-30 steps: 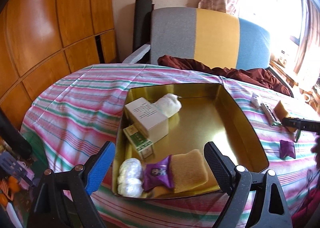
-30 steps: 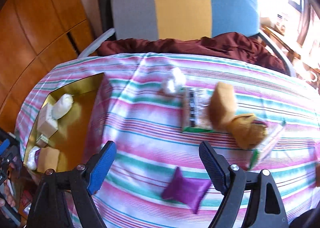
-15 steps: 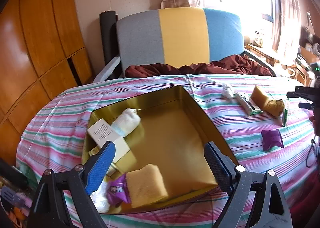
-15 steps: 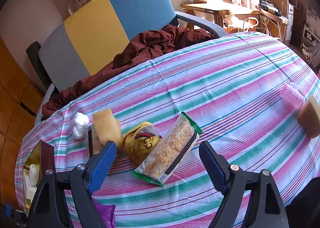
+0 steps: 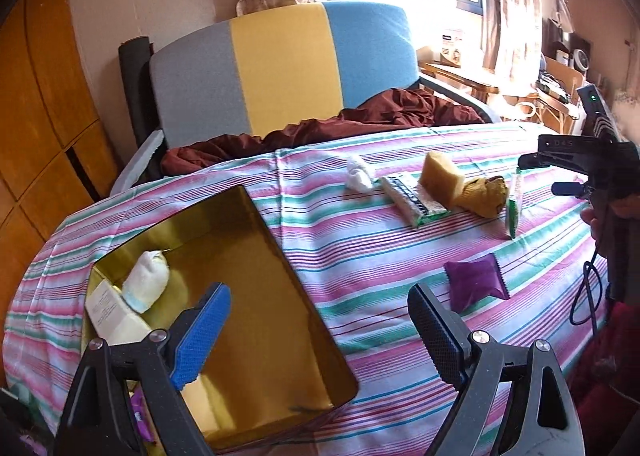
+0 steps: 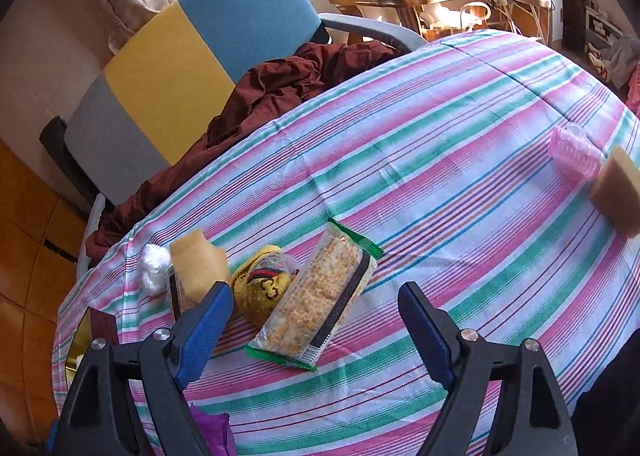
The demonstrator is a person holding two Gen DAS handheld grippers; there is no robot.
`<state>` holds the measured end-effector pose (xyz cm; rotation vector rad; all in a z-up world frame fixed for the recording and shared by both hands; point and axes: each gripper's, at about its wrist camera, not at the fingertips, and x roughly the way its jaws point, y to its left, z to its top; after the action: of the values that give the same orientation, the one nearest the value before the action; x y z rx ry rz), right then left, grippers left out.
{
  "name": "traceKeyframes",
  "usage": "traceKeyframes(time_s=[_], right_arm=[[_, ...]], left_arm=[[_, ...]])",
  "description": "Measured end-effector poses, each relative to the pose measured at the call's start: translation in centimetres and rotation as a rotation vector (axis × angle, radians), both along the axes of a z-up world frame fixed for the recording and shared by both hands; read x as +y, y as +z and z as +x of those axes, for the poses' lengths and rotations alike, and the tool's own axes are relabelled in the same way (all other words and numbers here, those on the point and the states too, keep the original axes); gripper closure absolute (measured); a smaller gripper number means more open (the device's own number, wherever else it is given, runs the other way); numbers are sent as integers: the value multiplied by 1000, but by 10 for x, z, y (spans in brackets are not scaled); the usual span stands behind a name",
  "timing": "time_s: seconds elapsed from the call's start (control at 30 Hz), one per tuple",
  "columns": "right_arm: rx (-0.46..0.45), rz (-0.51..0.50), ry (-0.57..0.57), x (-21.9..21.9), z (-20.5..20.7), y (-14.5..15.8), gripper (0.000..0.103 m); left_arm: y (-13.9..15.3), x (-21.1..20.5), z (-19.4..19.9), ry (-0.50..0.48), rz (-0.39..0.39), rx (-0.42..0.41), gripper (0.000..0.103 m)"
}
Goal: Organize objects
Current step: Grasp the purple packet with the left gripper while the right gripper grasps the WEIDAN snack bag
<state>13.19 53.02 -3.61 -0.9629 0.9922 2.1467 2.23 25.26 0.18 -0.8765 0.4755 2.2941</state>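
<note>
Gaping wide with nothing between its pads, the left gripper hangs over the seam where the gold tin meets the striped cloth; it seems placed to swing from the tin toward the loose items. Lower left of that view, the tin already holds a white box and a pale roll, so sorting looks partly done. Right of centre, the purple sachet lies alone on the cloth, just past the right-hand finger.

Equally spread and empty, the right gripper points at the cracker packet, which lies framed between the fingers but untouched, leaning against the yellow knitted bundle. A sponge and a white wad sit further left. That cluster is probably next for the tin.
</note>
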Motion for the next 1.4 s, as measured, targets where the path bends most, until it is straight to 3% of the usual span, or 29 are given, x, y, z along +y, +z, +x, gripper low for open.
traceKeyframes(time_s=[0.4,0.5,0.6,0.73,0.9,1.0,1.1,1.2,1.3,1.4], right_arm=[[-13,-101,-63,19,8,-17,17],[-3,-137,-69,22,9,-23,17],[16,-191,-72,27,7,-30,17],[37,-269,-47,30,-2,-41,17],[-3,-257,6,28,-21,-47,17],[-40,-241,55,22,-31,-49,23],[-58,-186,78,17,-33,-42,56],[-124,-98,63,14,-31,-35,71],[-145,-70,63,14,-29,-32,74],[-162,-60,66,14,-28,-35,74]], left_arm=[[-37,96,25,-206,-29,-101,13],[-45,111,30,-250,-15,-123,7],[-50,120,32,-310,-8,-118,4],[-61,128,29,-383,-60,-126,0],[-60,113,18,-389,7,-202,0],[-58,105,17,-388,5,-198,0],[-58,99,18,-410,2,-210,0],[-57,99,19,-430,-20,-179,0],[-58,108,22,-441,-103,-107,9],[-59,115,20,-466,-131,-83,9]])
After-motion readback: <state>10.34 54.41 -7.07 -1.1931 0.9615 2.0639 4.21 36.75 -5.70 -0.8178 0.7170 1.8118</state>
